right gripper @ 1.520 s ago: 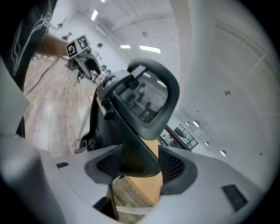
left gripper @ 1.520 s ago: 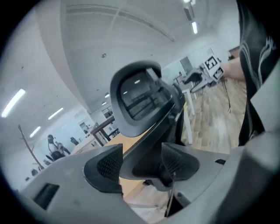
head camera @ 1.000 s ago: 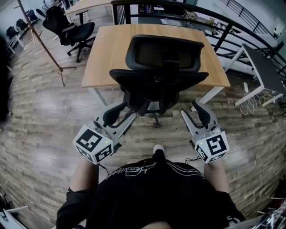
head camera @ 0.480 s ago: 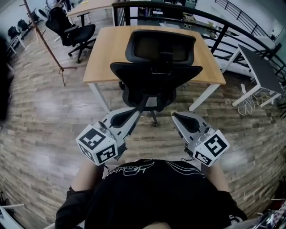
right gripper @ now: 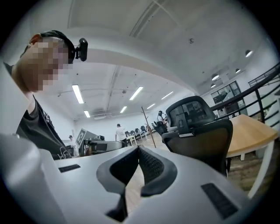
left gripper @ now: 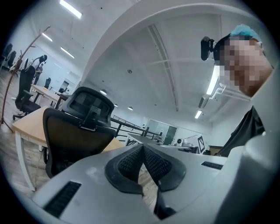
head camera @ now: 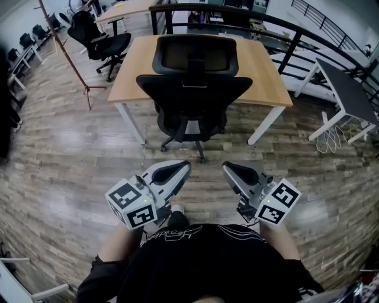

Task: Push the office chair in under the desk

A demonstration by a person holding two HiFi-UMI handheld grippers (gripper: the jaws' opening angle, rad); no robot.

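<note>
Office chair point(head camera: 192, 89) stands pushed in at the near edge of the wooden desk point(head camera: 127, 77). Left gripper point(head camera: 185, 165) and right gripper point(head camera: 227, 167), jaws pressed together and empty, hover well short of the desk.

Black mesh-backed office chair point(head camera: 193, 89), upright with headrest, is seen pushed under the light wooden worktop point(head camera: 133, 74).

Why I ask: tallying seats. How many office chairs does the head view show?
2 clearly: one office chair at the near edge of the wooden desk, another chair at upper left by a second desk. Dark shapes at the far left may be more.
</note>
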